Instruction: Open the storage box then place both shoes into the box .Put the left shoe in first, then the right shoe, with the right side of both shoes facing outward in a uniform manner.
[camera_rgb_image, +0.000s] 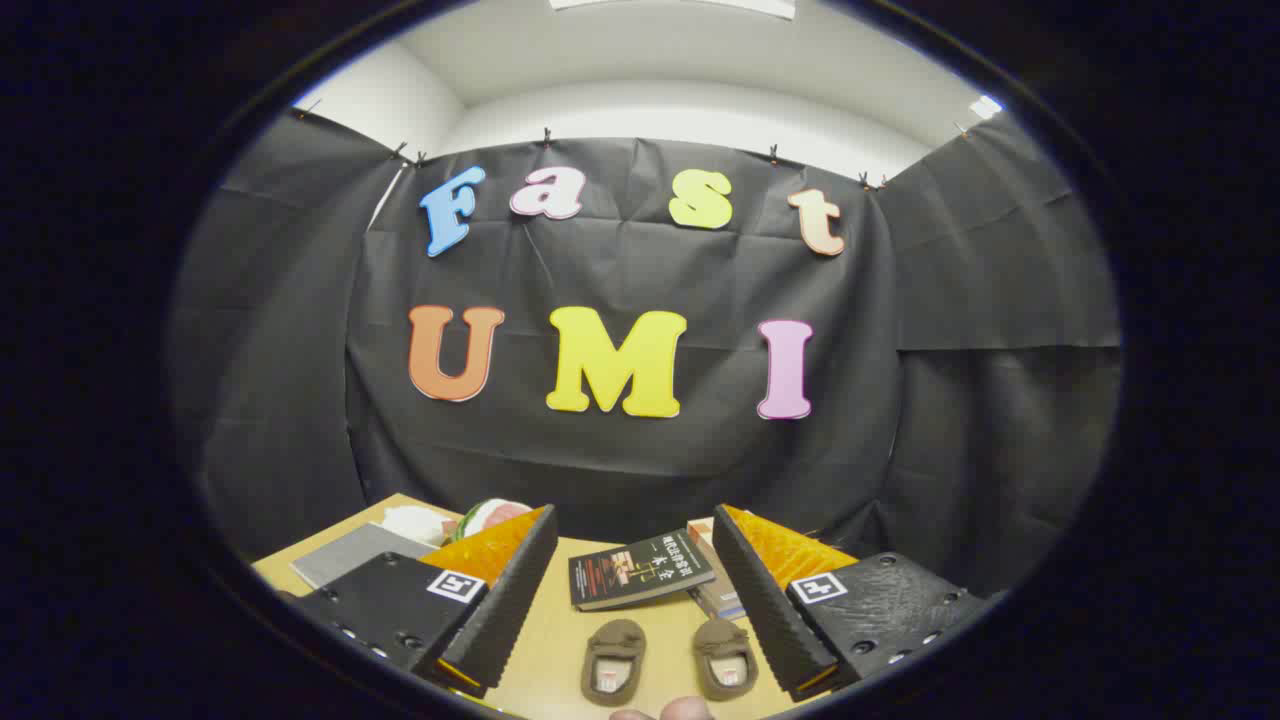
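Note:
Two small brown slip-on shoes lie side by side on the wooden table (560, 640), openings up, between my fingers: the left-hand shoe (612, 660) and the right-hand shoe (725, 656). My gripper (634, 580) is held above the table, wide open, with nothing between its fingers. One finger (505, 600) stands left of the shoes, the other right of them. I cannot make out a storage box.
A dark book (640, 568) lies just beyond the shoes, with another book (712, 590) under its right end. Behind the left finger are a grey notebook (355, 552), a white object (415, 522) and a green-and-red item (490, 515). A person's fingertip (680, 710) shows nearest me.

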